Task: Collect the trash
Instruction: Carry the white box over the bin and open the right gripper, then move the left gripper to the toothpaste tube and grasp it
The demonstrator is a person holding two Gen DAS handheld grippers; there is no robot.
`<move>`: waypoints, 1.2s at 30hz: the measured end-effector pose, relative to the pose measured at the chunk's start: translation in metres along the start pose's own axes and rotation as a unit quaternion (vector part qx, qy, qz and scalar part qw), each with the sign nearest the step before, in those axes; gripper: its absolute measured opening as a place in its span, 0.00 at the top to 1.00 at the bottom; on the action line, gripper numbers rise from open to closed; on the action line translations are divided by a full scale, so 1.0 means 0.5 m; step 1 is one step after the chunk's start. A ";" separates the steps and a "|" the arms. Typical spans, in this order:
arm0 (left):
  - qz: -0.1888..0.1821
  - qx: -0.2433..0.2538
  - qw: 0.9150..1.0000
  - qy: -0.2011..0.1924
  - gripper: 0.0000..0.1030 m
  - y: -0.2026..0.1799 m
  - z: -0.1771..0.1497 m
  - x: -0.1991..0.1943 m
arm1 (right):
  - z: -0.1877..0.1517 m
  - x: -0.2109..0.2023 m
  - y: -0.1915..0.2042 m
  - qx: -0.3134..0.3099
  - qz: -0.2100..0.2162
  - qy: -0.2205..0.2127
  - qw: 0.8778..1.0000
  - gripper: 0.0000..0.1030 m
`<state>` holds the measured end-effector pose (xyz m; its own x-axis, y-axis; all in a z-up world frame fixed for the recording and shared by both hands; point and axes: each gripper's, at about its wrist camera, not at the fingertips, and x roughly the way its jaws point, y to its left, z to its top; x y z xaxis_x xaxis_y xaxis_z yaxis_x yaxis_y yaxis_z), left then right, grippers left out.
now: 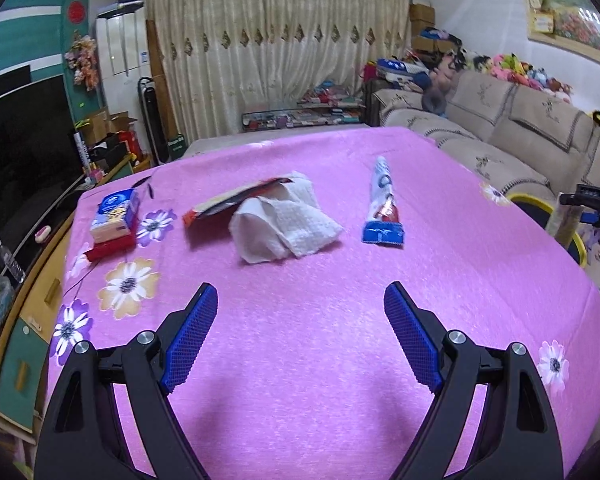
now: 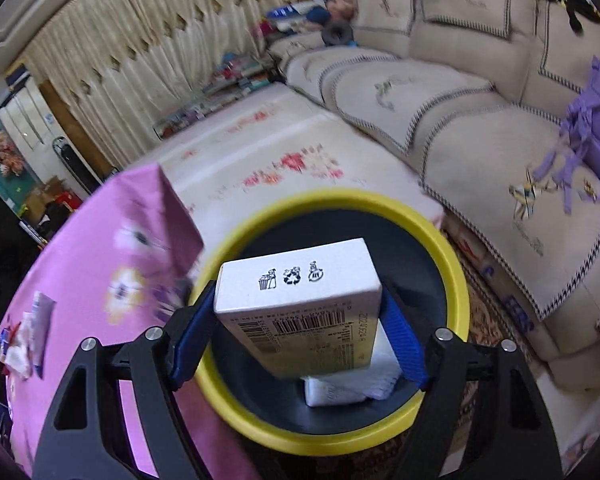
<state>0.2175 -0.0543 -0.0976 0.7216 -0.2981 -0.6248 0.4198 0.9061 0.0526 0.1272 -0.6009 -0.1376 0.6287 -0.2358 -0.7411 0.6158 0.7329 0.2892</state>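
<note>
A: Looking along our left tongs (image 1: 300,300), we see them spread wide and empty, low over the pink cloth (image 1: 320,340).

B: Ahead of the tips lies a crumpled tissue (image 1: 284,228), resting on a red wrapper (image 1: 228,204). Further right of it, ahead of the right finger, lies a blue wrapper (image 1: 384,208). Far left sits a tissue pack (image 1: 114,216) on something red.

A: And our right side?

B: From the right camera, our right tongs (image 2: 298,312) are closed on a white box (image 2: 300,300), the blue pads (image 2: 404,340) pressed to its two sides.

A: Where do we hold it?

B: Right over the yellow-rimmed bin (image 2: 456,280). Under the box, inside the bin, we see a white packet (image 2: 348,388). The cloth hangs to our left, the sofa (image 2: 460,128) ahead and right.
</note>
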 end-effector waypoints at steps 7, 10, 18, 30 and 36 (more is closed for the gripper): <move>-0.023 0.023 0.999 0.007 0.18 -0.042 0.024 -0.004 | -0.014 -0.004 -0.003 -0.001 -0.005 -0.012 1.000 0.18; -0.039 0.027 0.999 0.015 0.18 -0.060 0.045 0.004 | -0.020 -0.028 0.004 -0.013 -0.004 -0.029 0.999 0.17; -0.059 0.073 0.995 0.025 0.18 -0.147 0.100 0.042 | -0.044 -0.076 0.007 -0.026 0.018 -0.058 0.998 0.16; -0.070 0.058 0.993 0.075 0.33 -0.202 0.200 0.215 | -0.050 -0.130 -0.019 -0.023 0.038 -0.079 0.996 0.16; -0.066 0.027 0.991 0.111 0.50 -0.175 0.222 0.302 | -0.054 -0.125 -0.041 -0.011 0.040 -0.071 0.997 0.16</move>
<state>0.3508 -0.2121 -0.1101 0.5216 -0.3342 -0.7850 0.5365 0.8439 -0.0029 0.0626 -0.5837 -0.1136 0.7369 -0.2628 -0.6228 0.5515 0.7666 0.3290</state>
